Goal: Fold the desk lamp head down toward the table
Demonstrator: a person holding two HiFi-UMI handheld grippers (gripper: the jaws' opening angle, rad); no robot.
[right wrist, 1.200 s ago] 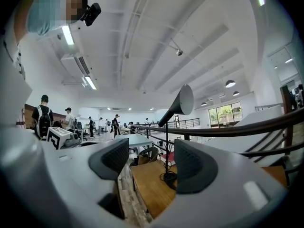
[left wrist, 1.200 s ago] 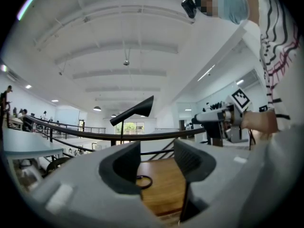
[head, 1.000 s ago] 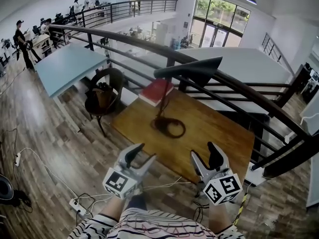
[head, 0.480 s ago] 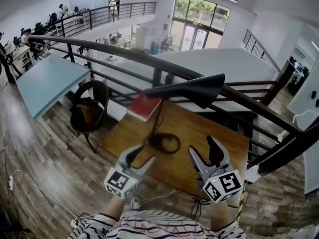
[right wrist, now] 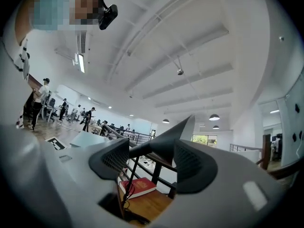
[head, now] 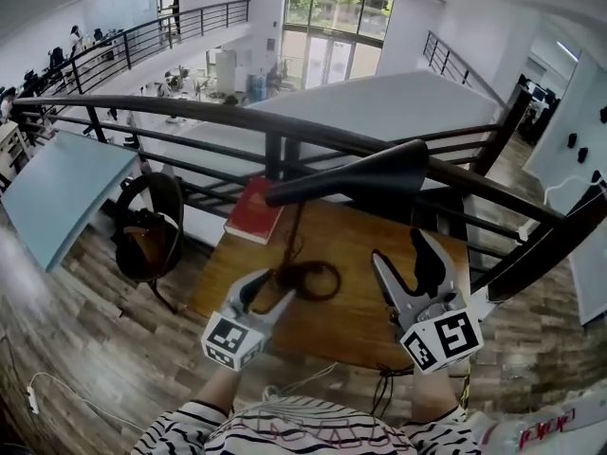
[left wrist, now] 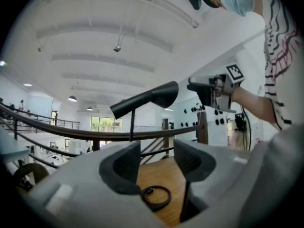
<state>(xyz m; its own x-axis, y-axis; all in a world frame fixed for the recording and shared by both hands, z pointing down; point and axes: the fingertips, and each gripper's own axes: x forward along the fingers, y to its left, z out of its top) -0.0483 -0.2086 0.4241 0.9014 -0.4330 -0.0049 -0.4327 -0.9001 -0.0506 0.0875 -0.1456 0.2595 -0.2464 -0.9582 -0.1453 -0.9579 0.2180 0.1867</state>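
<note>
Desk lamp [head: 318, 189], black w/ thin stem, stands on a wooden table [head: 379, 303]. Its cone-shaped head [head: 384, 173] is up, roughly level, above the ring base [head: 310, 280]. L gripper [head: 272, 289] sits low, near the ring base, jaws apart w/ nothing between. R gripper [head: 399, 250] is higher, near the head's wide end, jaws wide apart, gripping nothing. Red book [head: 253, 212] lies at the table's far-left corner, by a dark railing [head: 190, 114].
</note>
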